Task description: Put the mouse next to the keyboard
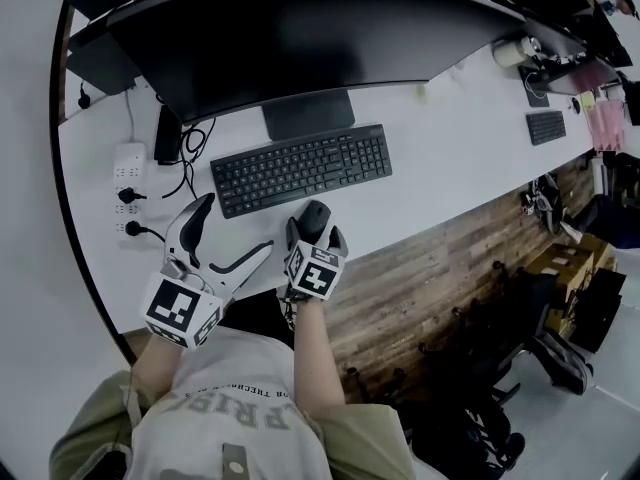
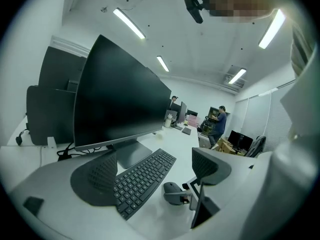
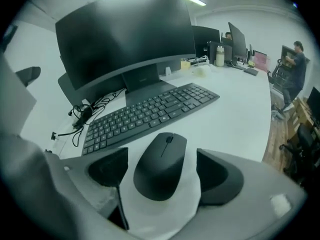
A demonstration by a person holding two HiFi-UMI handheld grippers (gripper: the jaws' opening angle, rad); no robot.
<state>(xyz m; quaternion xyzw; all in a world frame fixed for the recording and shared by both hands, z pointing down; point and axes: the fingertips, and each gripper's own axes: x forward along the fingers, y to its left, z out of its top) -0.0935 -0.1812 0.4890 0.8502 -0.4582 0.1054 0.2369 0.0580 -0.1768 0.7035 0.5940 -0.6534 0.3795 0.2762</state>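
A black mouse [image 1: 315, 217] lies on the white desk [image 1: 440, 158], just in front of the black keyboard [image 1: 300, 168], near the keyboard's middle. My right gripper [image 1: 316, 232] straddles it. In the right gripper view, the mouse [image 3: 161, 165] sits between the two dark jaws with a strip of bare desk on each side, so the right gripper [image 3: 162, 173] is open. My left gripper [image 1: 237, 226] hovers open and empty left of the mouse, in front of the keyboard's left end. In the left gripper view, the keyboard [image 2: 143, 179] and the mouse [image 2: 172, 188] show between the spread jaws.
A wide dark monitor [image 1: 300, 38] stands on its base behind the keyboard. A white power strip [image 1: 128, 190] with plugs and cables lies at the desk's left. The desk's front edge runs close behind the grippers, with wooden floor [image 1: 430, 278] beyond. A second keyboard [image 1: 546, 126] lies far right.
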